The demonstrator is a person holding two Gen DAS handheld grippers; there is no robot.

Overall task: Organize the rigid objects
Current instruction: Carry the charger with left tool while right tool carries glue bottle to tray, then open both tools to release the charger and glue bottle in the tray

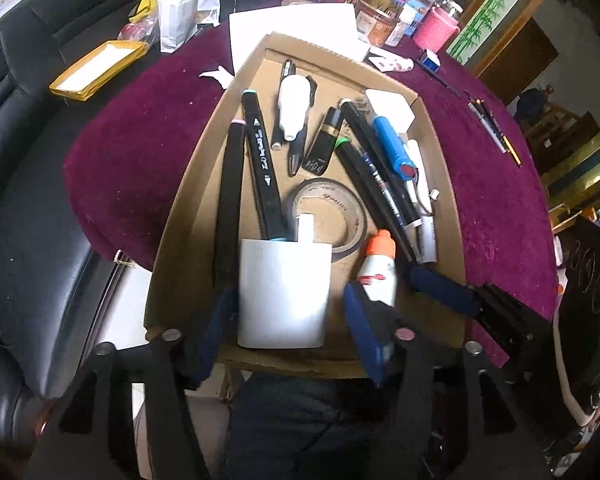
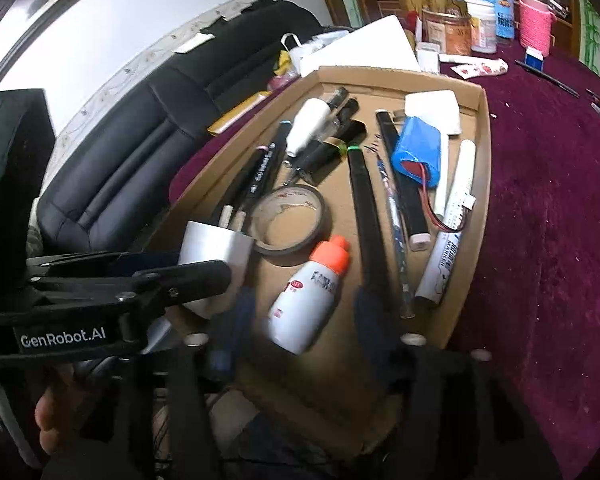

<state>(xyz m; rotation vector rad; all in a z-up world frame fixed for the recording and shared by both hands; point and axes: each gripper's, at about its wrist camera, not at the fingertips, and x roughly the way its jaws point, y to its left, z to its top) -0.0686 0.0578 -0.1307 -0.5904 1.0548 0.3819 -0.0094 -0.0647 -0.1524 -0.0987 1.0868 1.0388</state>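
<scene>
My left gripper (image 1: 286, 312) clamps a white cup (image 1: 284, 294) between its blue pads at the near end of the cardboard tray (image 1: 188, 216), jaws closed on the cup's two sides. A black marker with a teal cap (image 1: 260, 164) and a white stick (image 1: 306, 229) stand in the cup.

Just right of the cup, my right gripper (image 2: 298, 312) hovers with jaws wide, either side of a white glue bottle with an orange cap (image 2: 310, 296) lying on the tray floor; the pads are apart from it.

Beyond the cup lies a roll of tape (image 1: 328, 216), flat on the cardboard. Farther from the cup, toward the tray's far end, are a small white bottle (image 1: 294, 106), a blue battery pack (image 2: 418, 156) with red and black wires, and several black markers and pens. The tray rests on a round table draped in purple cloth (image 1: 140, 152); a black sofa (image 2: 140, 140) stands left of the cup's side.
</scene>
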